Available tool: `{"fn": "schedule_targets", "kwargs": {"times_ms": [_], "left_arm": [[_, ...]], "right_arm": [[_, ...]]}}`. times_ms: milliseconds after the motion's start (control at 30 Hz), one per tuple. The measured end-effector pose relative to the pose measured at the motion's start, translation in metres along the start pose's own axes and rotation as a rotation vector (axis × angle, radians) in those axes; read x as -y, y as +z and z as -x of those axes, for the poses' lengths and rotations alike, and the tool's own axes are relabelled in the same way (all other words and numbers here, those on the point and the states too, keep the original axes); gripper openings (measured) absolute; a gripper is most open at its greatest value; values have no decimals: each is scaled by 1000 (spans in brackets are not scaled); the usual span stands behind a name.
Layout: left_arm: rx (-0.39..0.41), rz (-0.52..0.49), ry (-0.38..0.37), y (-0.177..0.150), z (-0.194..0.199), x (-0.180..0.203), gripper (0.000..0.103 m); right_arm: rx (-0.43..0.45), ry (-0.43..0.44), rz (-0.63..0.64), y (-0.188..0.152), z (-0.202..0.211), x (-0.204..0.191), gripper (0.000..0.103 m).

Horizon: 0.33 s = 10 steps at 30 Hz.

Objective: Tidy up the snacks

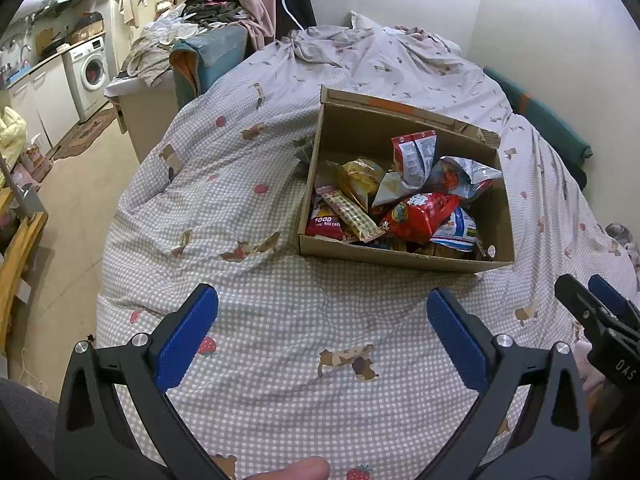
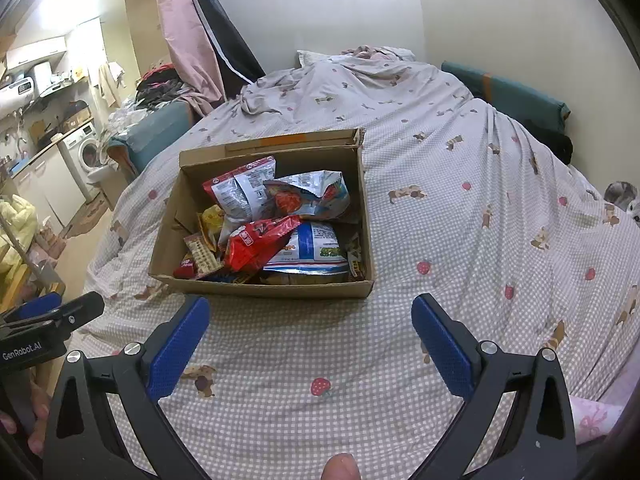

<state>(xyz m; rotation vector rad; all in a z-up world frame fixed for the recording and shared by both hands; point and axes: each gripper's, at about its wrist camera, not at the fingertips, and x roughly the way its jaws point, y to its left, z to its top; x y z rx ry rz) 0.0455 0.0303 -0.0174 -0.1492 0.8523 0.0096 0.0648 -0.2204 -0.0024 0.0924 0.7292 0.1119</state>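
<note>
We see the left hand-held gripper (image 1: 322, 312) held above the bed (image 1: 280, 340), its blue pads (image 1: 186, 336) spread wide apart with nothing between them. The right hand-held gripper (image 2: 310, 320) hangs beside it in the same state, pads (image 2: 178, 346) apart and empty; in the left wrist view its black tip (image 1: 596, 312) juts in at 3 o'clock. In the right wrist view the left one shows at 9 o'clock (image 2: 52, 312).

Ahead of both, toward 12 o'clock, we find an open cardboard box (image 2: 260, 290) resting on the checked, strawberry-print bedcover (image 2: 460, 240). Inside it lie the snacks in a loose heap: a red packet (image 2: 256, 246) on top near the front, a blue-and-white bag (image 2: 316, 246) just beside it at 3 o'clock, a crumpled silver-backed bag (image 2: 308, 196) and a red-edged pouch (image 2: 240, 188) toward the back wall, yellow wrappers (image 2: 212, 216) at 9 o'clock.

Beyond the bed at 10 o'clock we see a washing machine (image 1: 90, 70) and a heap of clothes (image 1: 216, 6).
</note>
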Motion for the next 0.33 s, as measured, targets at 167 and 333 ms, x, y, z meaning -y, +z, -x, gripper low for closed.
{"fn": "schedule_targets", "kwargs": {"times_ms": [167, 333], "left_arm": [[-3, 0, 2, 0, -1, 0, 103], [-9, -1, -2, -1, -2, -1, 103]], "right_arm": [[1, 2, 1, 1, -1, 0, 103], [2, 6, 0, 0, 0, 0, 103]]}}
